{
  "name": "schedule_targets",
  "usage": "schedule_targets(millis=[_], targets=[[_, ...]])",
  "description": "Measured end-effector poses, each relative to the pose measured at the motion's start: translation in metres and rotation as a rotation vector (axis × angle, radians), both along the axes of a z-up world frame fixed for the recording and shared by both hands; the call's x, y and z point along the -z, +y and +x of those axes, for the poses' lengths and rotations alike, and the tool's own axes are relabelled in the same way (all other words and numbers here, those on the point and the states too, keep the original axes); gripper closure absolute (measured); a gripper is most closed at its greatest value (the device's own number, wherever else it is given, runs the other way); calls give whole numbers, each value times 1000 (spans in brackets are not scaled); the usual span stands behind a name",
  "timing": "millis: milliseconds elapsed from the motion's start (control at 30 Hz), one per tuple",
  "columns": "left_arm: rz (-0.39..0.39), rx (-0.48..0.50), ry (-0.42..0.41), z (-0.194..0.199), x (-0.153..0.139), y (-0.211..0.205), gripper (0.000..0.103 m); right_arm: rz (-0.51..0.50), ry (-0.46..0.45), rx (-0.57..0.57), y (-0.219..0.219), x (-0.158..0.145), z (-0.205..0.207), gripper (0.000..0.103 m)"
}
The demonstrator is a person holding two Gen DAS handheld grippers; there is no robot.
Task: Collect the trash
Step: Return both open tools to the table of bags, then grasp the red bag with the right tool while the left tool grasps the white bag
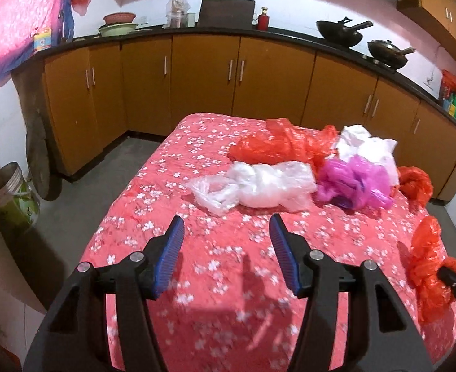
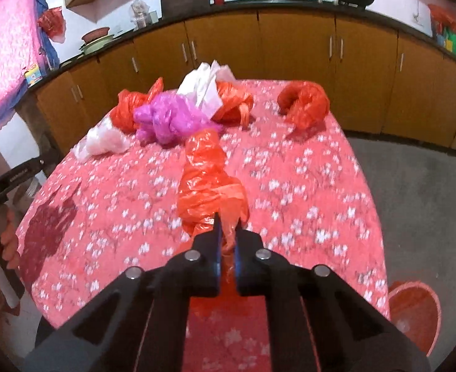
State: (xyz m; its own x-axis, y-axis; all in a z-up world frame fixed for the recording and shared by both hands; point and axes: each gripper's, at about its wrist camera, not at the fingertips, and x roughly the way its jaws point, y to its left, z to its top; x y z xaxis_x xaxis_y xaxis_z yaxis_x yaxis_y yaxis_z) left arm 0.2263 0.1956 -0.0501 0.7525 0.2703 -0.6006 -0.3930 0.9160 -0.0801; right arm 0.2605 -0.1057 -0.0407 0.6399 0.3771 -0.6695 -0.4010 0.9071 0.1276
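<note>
Right wrist view: your right gripper (image 2: 227, 235) is clamped on one red bag (image 2: 211, 179) above the table (image 2: 321, 186), left gripper (image 1: 226, 241) is apart and empty, while purple bag (image 2: 169, 117), clear bag (image 1: 259, 186) and other red ones remain uncollected.

Home kitchen, wooden cabinets (image 1: 203, 71), black counter (image 1: 290, 35), woks (image 1: 339, 32)

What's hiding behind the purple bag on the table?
Behind the purple bag sit a crumpled white bag and red bags, partly covered. What lies underneath the pile cannot be seen; only the flowered tablecloth shows around it.
</note>
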Motion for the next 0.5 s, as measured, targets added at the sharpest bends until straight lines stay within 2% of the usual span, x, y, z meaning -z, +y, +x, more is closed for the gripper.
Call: schedule_targets(millis=[133, 267, 500], targets=[[33, -3, 12, 14, 2, 8, 45, -4, -44, 48, 3, -8, 10, 97], [68, 19, 30, 31, 5, 10, 40, -9, -79, 96, 4, -13, 20, 97], [44, 57, 37, 50, 8, 6, 39, -15, -123, 161, 9, -16, 36, 97]])
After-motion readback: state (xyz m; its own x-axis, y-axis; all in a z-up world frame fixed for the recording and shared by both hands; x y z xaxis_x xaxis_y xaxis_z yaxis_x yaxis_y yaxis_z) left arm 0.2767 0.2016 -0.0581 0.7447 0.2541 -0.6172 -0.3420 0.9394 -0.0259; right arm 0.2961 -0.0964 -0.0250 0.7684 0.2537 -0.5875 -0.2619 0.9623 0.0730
